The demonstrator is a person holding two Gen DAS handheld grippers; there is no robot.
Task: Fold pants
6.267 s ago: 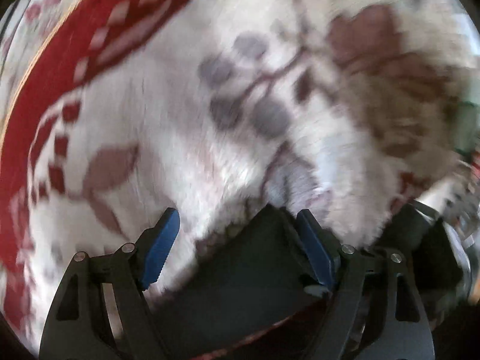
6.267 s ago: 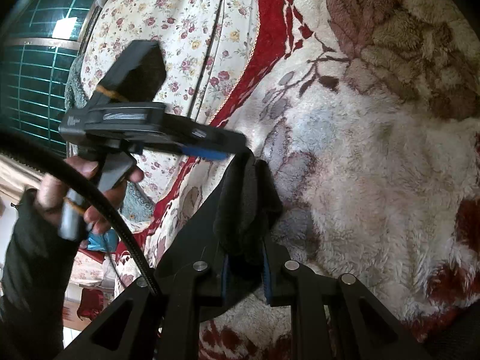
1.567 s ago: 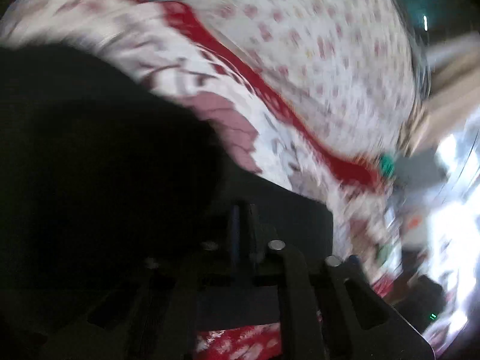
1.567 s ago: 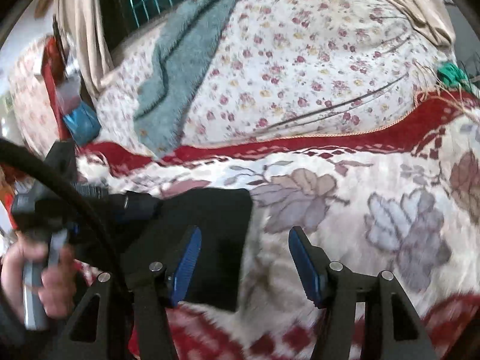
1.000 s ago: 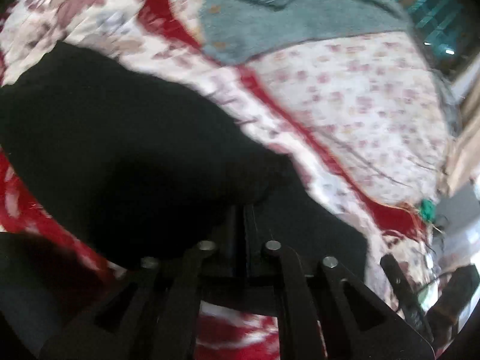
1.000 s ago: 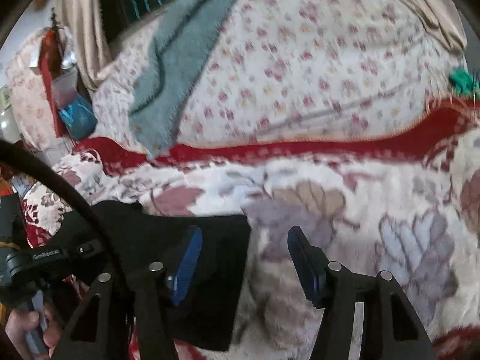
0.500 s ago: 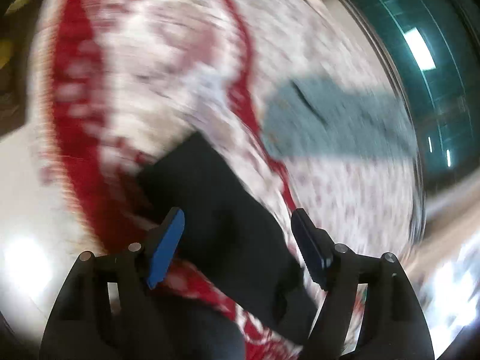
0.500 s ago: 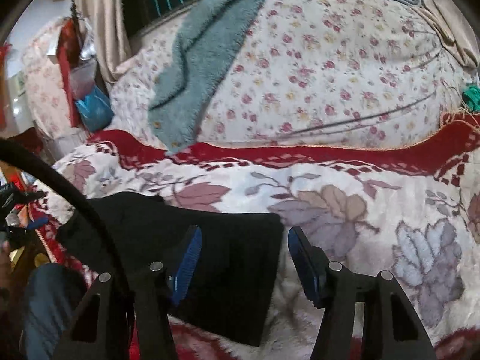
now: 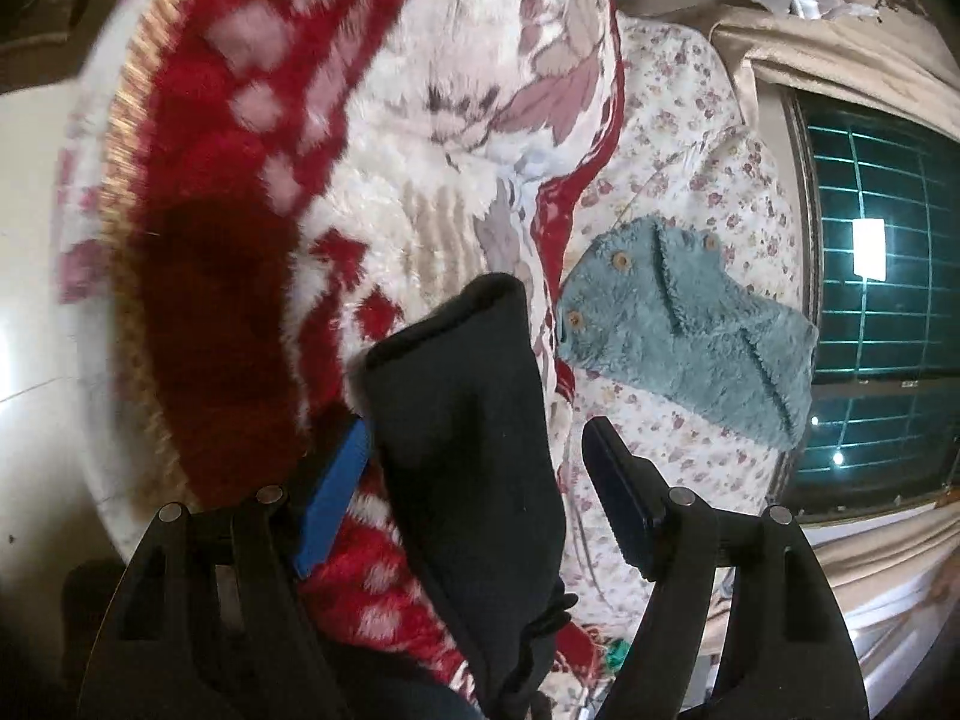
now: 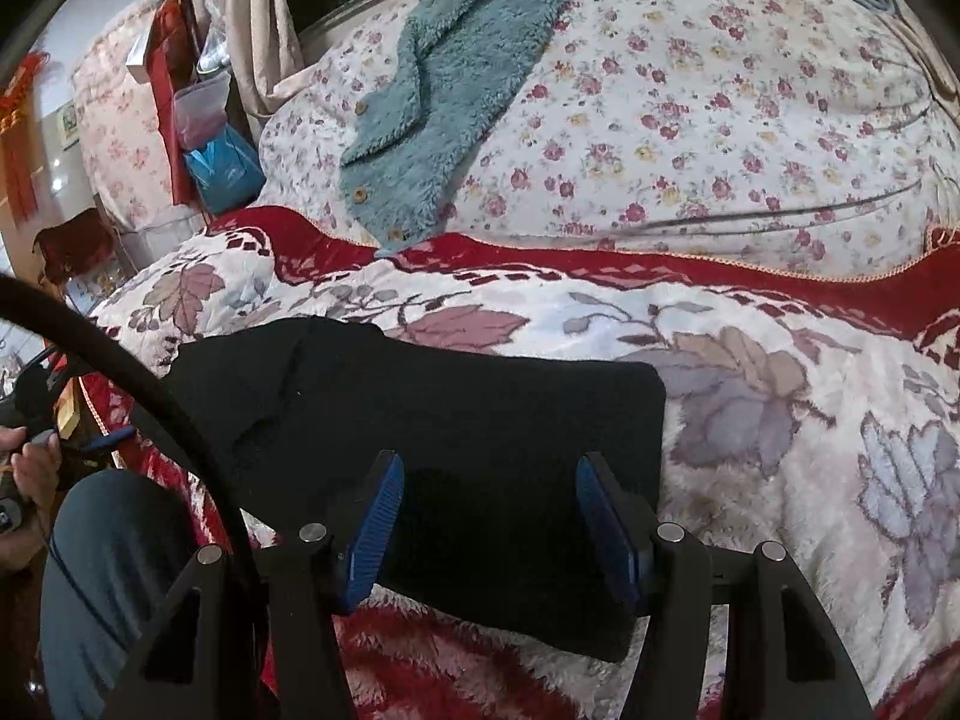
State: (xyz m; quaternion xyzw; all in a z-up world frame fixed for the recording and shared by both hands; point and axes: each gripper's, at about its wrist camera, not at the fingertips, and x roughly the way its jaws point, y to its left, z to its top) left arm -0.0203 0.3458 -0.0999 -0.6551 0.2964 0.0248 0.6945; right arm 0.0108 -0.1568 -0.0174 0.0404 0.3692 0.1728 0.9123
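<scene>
The black pants [image 10: 432,420] lie folded into a flat rectangle on the plush floral blanket [image 10: 780,420]. My right gripper [image 10: 489,474] is open just above their near edge, blue pads either side, holding nothing. In the left wrist view the folded pants [image 9: 468,420] show as a long dark strip seen end-on. My left gripper [image 9: 480,456] is open over them, jaws wide, not gripping the cloth.
A teal fleece garment [image 10: 456,90] lies on the flowered quilt [image 10: 720,120] behind the blanket. A window with a green grille [image 9: 888,240] is beyond the bed. The person's knee [image 10: 114,570] and hand [image 10: 30,456] are at the left, with a black cable [image 10: 150,384].
My left gripper, shut on the pants a second ago, has opened and drawn back off the bed's side. My right gripper stayed open and moved slightly. The pants lie flat.
</scene>
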